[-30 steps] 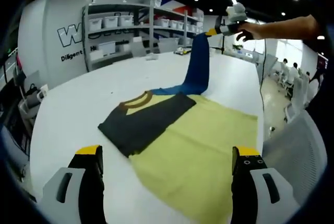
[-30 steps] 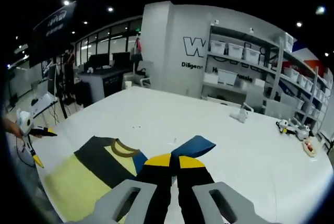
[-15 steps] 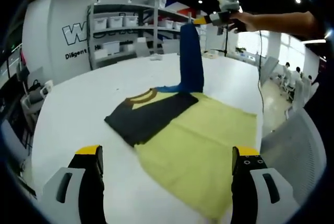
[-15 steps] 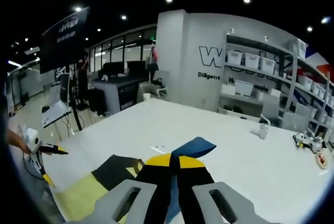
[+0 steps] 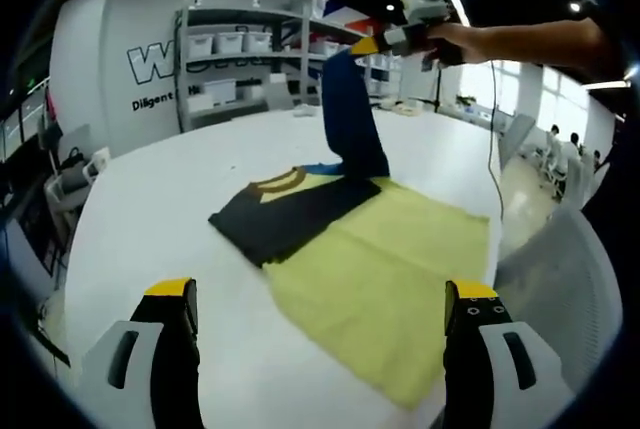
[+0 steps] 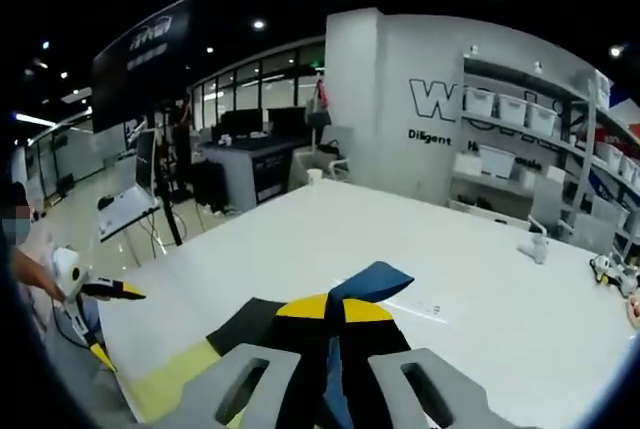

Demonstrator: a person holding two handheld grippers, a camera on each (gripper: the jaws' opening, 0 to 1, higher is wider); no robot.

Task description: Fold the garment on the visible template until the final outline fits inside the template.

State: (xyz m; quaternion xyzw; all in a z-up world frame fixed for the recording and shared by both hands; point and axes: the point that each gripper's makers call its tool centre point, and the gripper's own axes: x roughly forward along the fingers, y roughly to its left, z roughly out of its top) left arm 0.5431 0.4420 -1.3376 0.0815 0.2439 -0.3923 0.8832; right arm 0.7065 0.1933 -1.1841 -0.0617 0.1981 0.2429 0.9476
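The garment lies on the white table: yellow body, charcoal upper part, brown collar. Its blue sleeve stands lifted off the table, pinched at the top by my right gripper, which a person's hand holds. In the right gripper view the jaws are shut on the blue sleeve, with charcoal cloth and yellow cloth below. My left gripper hovers open at the garment's near edge, with nothing between its jaws. It also appears at the far left as left gripper.
Shelves with white bins line the back wall. A grey chair stands off the table's right edge. Small items sit on the far tabletop. Desks and monitors stand beyond the table.
My right gripper has carried the blue sleeve higher and leftward over the charcoal part. The left gripper stays open at the near edge; both cameras shifted slightly.
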